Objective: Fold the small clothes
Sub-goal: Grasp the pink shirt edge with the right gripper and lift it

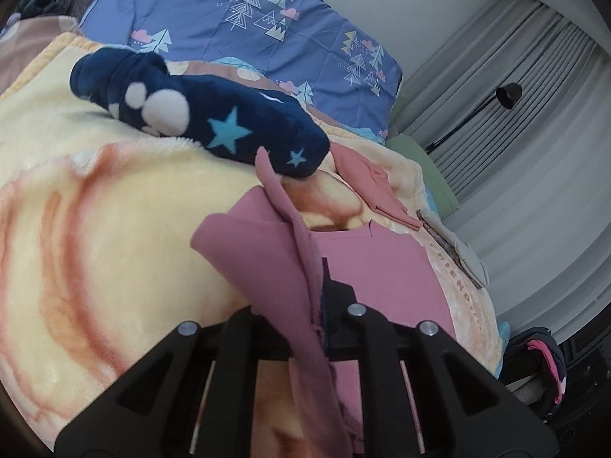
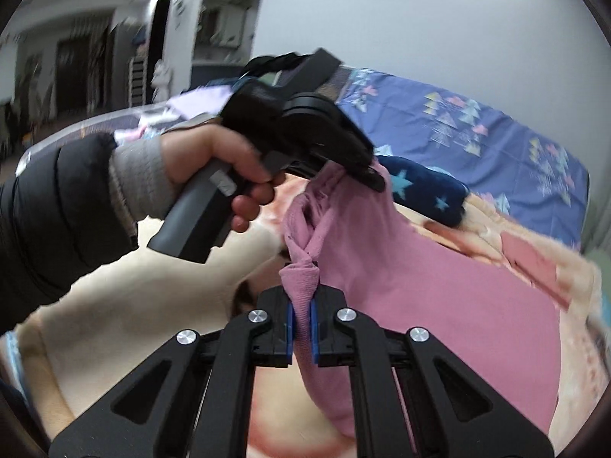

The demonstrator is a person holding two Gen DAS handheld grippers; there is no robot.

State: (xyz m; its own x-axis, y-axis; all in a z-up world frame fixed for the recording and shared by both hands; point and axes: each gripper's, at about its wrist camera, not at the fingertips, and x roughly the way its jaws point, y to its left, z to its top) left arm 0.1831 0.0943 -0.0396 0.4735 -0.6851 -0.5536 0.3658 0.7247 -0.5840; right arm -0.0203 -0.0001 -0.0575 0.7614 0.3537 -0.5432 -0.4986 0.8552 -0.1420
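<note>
A pink garment (image 1: 263,252) lies partly on a cream blanket (image 1: 114,198) on a bed and is lifted at one edge. My left gripper (image 1: 319,297) is shut on its raised edge; the cloth hides the fingertips. In the right wrist view my right gripper (image 2: 301,328) is shut on a bunched corner of the same pink garment (image 2: 420,297) between blue pads. The left gripper (image 2: 359,171), held by a hand, grips the garment's edge just beyond it, above the blanket.
A rolled navy star-print fleece (image 1: 214,122) lies on the blanket behind the garment. A folded salmon cloth (image 1: 378,187) lies to the right. A blue tree-print quilt (image 1: 244,23), grey curtains (image 1: 534,114) and a black lamp (image 1: 508,95) are beyond.
</note>
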